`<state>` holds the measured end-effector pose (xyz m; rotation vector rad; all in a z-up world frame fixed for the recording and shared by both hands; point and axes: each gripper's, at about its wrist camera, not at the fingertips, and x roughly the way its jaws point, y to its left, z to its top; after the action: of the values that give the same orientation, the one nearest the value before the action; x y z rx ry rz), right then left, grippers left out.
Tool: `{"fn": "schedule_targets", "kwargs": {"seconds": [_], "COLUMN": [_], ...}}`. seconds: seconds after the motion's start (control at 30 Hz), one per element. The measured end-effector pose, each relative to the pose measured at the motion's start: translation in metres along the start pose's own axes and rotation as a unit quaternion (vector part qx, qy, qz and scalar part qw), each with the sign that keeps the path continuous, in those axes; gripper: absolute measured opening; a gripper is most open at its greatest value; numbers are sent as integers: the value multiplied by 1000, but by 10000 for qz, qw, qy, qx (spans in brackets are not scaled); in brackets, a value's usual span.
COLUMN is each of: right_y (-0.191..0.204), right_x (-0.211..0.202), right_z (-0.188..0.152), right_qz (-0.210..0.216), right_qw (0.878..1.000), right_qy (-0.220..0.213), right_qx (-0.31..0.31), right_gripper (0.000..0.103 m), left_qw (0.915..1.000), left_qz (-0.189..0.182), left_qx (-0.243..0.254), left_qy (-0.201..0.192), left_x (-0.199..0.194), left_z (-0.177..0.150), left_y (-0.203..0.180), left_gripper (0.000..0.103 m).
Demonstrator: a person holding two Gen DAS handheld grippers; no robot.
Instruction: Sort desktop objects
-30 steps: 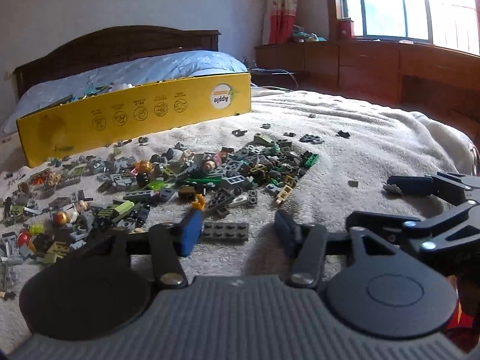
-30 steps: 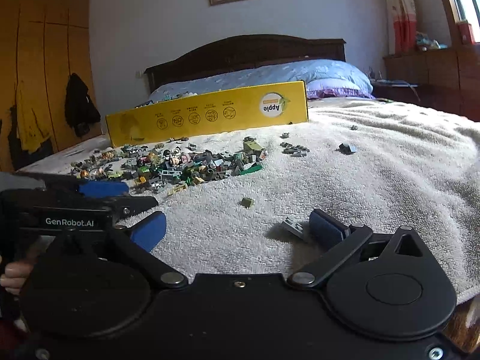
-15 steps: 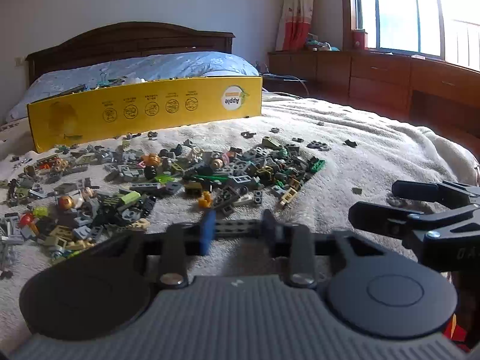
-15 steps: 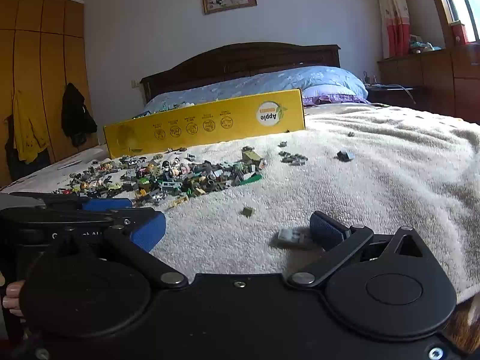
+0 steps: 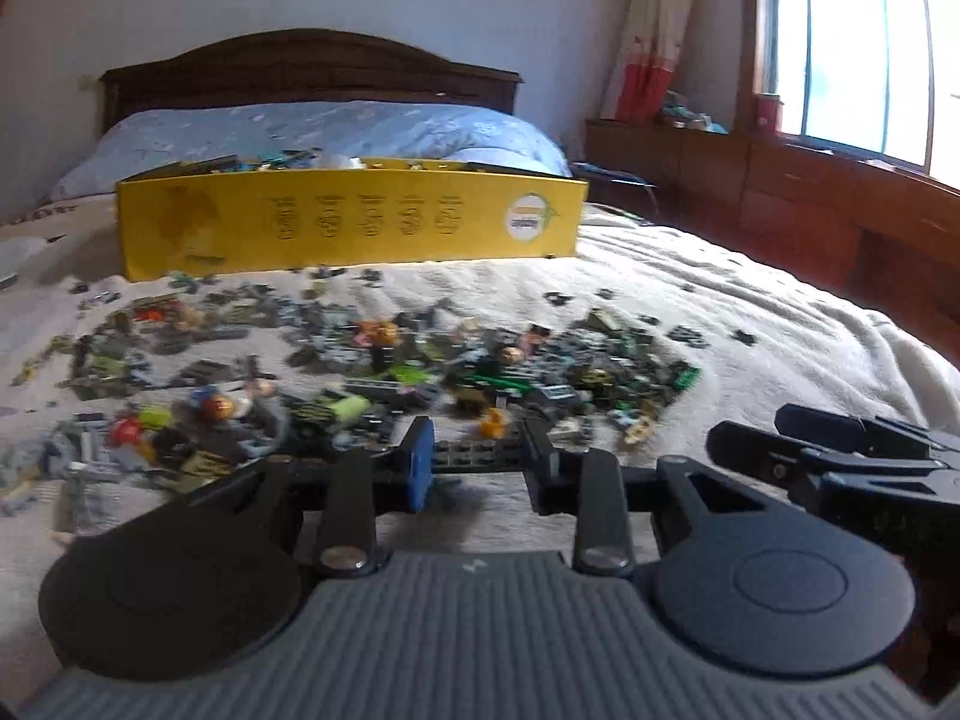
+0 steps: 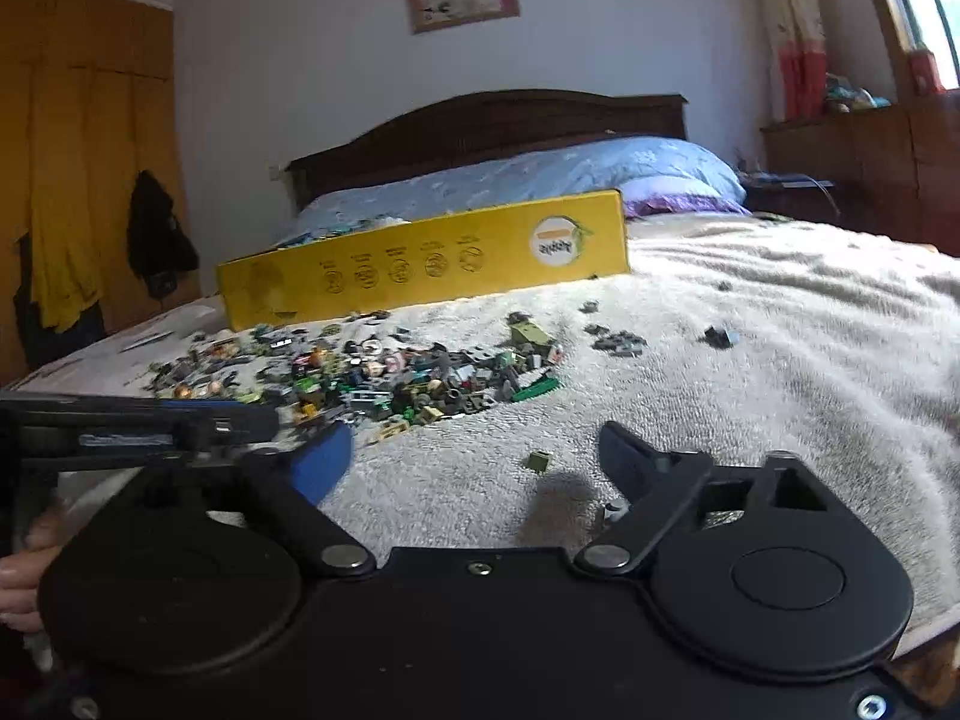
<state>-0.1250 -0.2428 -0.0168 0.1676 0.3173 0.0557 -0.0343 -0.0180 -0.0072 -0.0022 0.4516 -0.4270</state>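
Note:
My left gripper [image 5: 479, 457] is shut on a dark grey studded plate [image 5: 474, 450], held flat between its pads just above the bed. Beyond it spreads a pile of small toy bricks [image 5: 420, 372] on the beige towel. My right gripper [image 6: 474, 459] hovers low over bare towel with its jaws closing and the pads pressing on nothing. A small olive brick [image 6: 538, 461] lies on the towel ahead between the fingers, and a small grey piece [image 6: 615, 507] peeks out under the right finger. The brick pile [image 6: 390, 378] lies further off to the left.
A long yellow box [image 5: 348, 228] holding sorted pieces stands across the bed behind the pile, also in the right wrist view [image 6: 420, 264]. Stray bricks [image 6: 621, 343] dot the towel to the right. The other gripper [image 5: 840, 456] sits close at the right; a hand [image 6: 18, 576] is at the left edge.
The left jaws closed on the grey plate and lifted it off the towel. The right jaws have narrowed, and the small grey piece now lies lower, by the right finger's base.

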Motion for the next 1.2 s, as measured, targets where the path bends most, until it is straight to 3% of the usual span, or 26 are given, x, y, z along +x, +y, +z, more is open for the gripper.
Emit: {"fn": "schedule_targets", "kwargs": {"seconds": [0.13,0.47,0.7,0.93,1.2], "right_y": [-2,-4,-4,-4,-7], "right_x": [9,11,-3,-28,-32], "right_z": [-1,-5,-10,-23,-32], "right_qz": [-160,-201,-340,-782,-867], "right_qw": [9998,9996,9993,9966,9957], "right_qy": [20,-67,-145,-266,-312], "right_qx": [152,212,86,42,80], "right_gripper": [75,75,76,76,69], "left_qw": [9997,9995,9995,9993,9993], "left_qz": [210,300,289,307,318], "left_qx": [21,-79,-21,-10,-41], "left_qy": [150,111,147,191,176], "left_x": [0,-4,-5,-2,-4], "left_z": [3,9,5,0,-1], "left_y": [11,16,12,14,14], "left_gripper": [34,35,35,35,35]}}
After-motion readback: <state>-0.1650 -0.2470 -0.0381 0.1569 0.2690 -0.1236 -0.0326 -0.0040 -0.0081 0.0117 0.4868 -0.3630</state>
